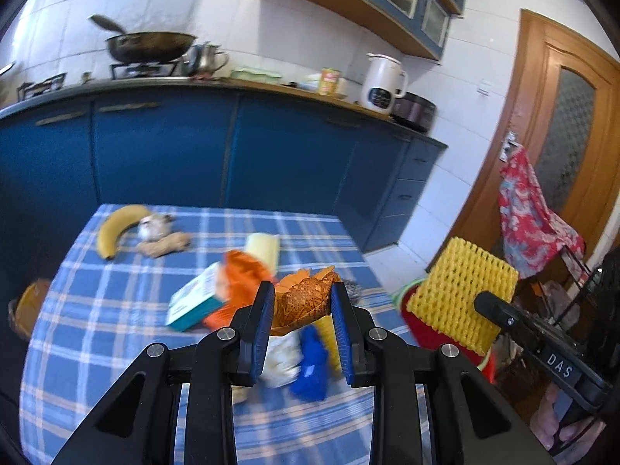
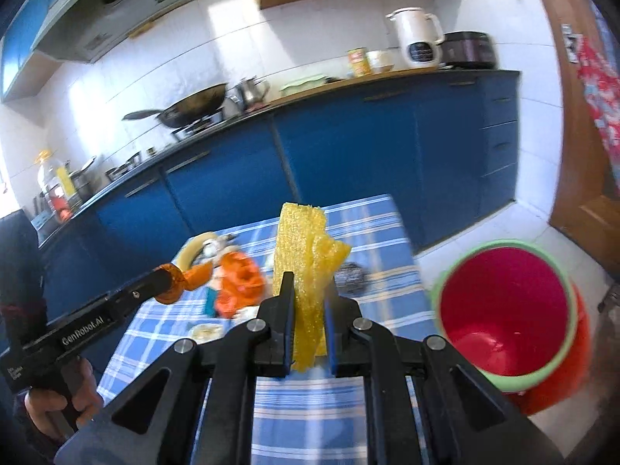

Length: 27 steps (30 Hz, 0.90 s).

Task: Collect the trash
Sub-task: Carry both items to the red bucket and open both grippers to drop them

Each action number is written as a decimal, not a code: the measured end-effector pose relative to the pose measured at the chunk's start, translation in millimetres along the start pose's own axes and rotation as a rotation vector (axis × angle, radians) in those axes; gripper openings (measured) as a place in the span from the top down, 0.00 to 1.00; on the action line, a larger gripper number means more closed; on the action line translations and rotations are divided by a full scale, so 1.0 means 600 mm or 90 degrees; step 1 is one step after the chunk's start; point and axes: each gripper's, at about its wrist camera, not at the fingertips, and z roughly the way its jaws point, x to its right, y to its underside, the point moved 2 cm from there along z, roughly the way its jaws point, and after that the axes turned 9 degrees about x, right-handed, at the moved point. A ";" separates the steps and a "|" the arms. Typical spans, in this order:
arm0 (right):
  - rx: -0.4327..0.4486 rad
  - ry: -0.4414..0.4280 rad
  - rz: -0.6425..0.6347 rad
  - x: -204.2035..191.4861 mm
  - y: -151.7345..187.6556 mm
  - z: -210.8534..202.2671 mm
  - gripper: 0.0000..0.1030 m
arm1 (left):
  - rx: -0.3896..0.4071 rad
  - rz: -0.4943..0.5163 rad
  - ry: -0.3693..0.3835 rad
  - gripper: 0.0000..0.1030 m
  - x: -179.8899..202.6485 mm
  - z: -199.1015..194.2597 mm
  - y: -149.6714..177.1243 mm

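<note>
My left gripper (image 1: 300, 290) is shut on a piece of orange peel (image 1: 304, 301) and holds it above the blue checked table (image 1: 116, 329); it also shows in the right wrist view (image 2: 170, 285). My right gripper (image 2: 308, 290) is shut on a yellow foam fruit net (image 2: 304, 255), held upright over the table's right part, left of the red bin (image 2: 507, 310). The net (image 1: 461, 298) and the bin (image 1: 416, 317) also show in the left wrist view. An orange wrapper (image 1: 242, 275), a teal-and-white box (image 1: 195, 298) and a blue wrapper (image 1: 312, 372) lie on the table.
A banana (image 1: 114, 228), a garlic bulb (image 1: 153, 226) and ginger (image 1: 164, 244) lie at the table's far left. A wicker basket (image 1: 27, 306) sits at the left edge. Blue cabinets (image 1: 232, 147) stand behind; a door (image 1: 562, 124) with a red cloth (image 1: 531, 209) is right.
</note>
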 end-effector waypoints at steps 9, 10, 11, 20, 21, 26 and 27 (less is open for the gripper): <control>0.014 0.100 0.043 0.128 0.000 -0.039 0.85 | -0.025 0.039 0.070 0.71 0.117 0.068 0.000; 0.014 0.108 0.047 0.141 0.002 -0.041 0.85 | -0.031 0.046 0.078 0.71 0.133 0.079 0.003; 0.013 0.118 0.053 0.156 0.005 -0.042 0.85 | -0.036 0.050 0.083 0.71 0.144 0.087 0.007; -0.012 0.179 0.105 0.270 0.042 -0.028 0.85 | -0.092 0.078 0.124 0.71 0.230 0.161 0.047; -0.014 0.184 0.108 0.278 0.046 -0.027 0.85 | -0.099 0.079 0.127 0.71 0.239 0.172 0.053; -0.039 0.211 0.130 0.325 0.075 -0.010 0.85 | -0.138 0.092 0.146 0.71 0.272 0.216 0.088; -0.044 0.214 0.135 0.335 0.081 -0.006 0.84 | -0.146 0.093 0.148 0.71 0.277 0.223 0.094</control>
